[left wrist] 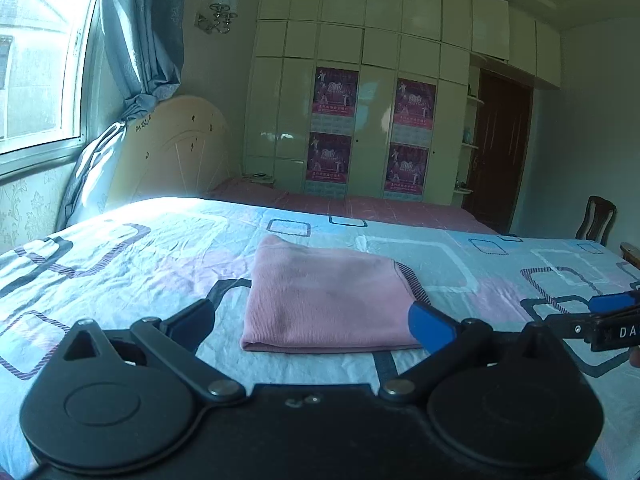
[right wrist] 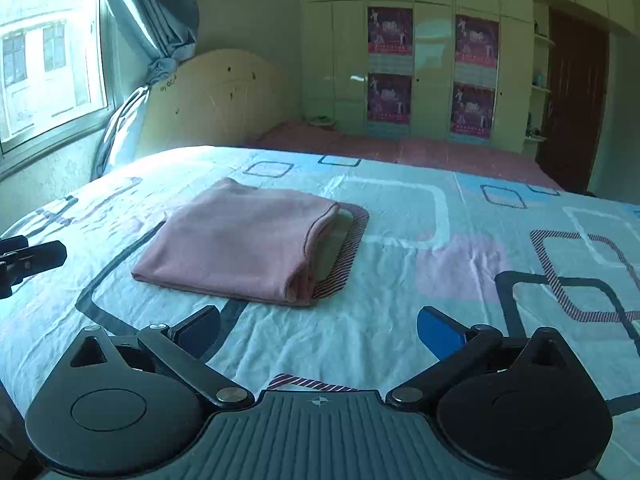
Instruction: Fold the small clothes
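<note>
A: The bed point(right wrist: 400, 320) fills the lower half of both views, its crumpled sheet printed with rounded rectangles in grey, pink and pale blue. Bare sheet lies open on every side of the folded pink garment point(right wrist: 240, 240), widest toward 3 o'clock in the right wrist view.

B: And behind it?

A: At 12 o'clock a glossy pale wardrobe point(left wrist: 360, 80) spans the wall, four magenta posters point(left wrist: 335, 92) on its doors. A window point(left wrist: 36, 60) with a gathered blue-grey curtain point(left wrist: 136, 28) sits at 10 o'clock, a cream arched headboard point(left wrist: 180, 144) beside it, and a dark door point(left wrist: 504, 148) at 2 o'clock.

B: The garment itself?

A: A soft ribbed knit, folded into a flat, roughly square stack, its fold edge rounded on the near side and its layered open edges facing 3 o'clock. It lies flat on the sheet, just ahead of both tools.

B: The tools?

A: The left tool point(left wrist: 316, 322) hangs spread wide, empty, its blue-padded finger point(left wrist: 430, 324) overlapping the garment's near corner in that view; whether they touch cannot be told. The right tool point(right wrist: 320, 330) is also spread wide and empty, clear of the cloth, over bare sheet.
</note>
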A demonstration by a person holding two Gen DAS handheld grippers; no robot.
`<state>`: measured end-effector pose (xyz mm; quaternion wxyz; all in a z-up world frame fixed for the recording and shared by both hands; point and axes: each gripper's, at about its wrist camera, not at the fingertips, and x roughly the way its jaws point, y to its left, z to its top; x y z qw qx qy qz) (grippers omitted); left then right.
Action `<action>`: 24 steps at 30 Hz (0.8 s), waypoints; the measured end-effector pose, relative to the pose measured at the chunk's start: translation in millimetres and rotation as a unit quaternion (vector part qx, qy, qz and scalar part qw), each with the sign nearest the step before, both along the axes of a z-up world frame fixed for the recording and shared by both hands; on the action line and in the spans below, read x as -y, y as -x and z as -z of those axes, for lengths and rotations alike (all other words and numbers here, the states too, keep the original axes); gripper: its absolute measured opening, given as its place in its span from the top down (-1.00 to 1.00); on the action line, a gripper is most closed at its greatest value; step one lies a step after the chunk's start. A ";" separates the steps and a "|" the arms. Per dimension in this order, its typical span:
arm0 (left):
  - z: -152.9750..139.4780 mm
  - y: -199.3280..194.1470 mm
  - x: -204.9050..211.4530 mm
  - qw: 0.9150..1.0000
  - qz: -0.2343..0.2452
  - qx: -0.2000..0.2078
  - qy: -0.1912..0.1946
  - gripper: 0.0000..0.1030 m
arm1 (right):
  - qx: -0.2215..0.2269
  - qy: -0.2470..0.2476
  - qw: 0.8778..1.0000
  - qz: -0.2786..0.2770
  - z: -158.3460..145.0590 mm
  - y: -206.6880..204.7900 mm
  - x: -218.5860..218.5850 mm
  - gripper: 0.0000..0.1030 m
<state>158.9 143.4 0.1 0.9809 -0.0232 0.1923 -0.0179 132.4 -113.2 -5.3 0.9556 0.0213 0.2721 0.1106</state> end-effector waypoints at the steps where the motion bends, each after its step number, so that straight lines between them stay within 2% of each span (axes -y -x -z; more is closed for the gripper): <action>1: -3.6 4.7 2.9 1.000 -0.001 -0.003 -0.002 -0.99 | 0.004 -0.006 1.000 0.007 -3.4 7.2 2.6 -1.00; 5: -11.8 19.5 7.5 1.000 -0.006 -0.021 -0.010 -0.99 | 0.002 -0.015 1.000 0.016 -12.0 29.3 3.9 -1.00; 14: -23.7 50.3 20.9 1.000 0.008 -0.014 -0.023 -0.99 | 0.013 -0.008 1.000 0.004 -19.7 71.5 -2.9 -1.00; 24: -27.1 62.8 29.1 0.999 0.018 -0.004 -0.029 -0.99 | 0.023 -0.011 1.000 0.016 -30.7 87.6 1.6 -1.00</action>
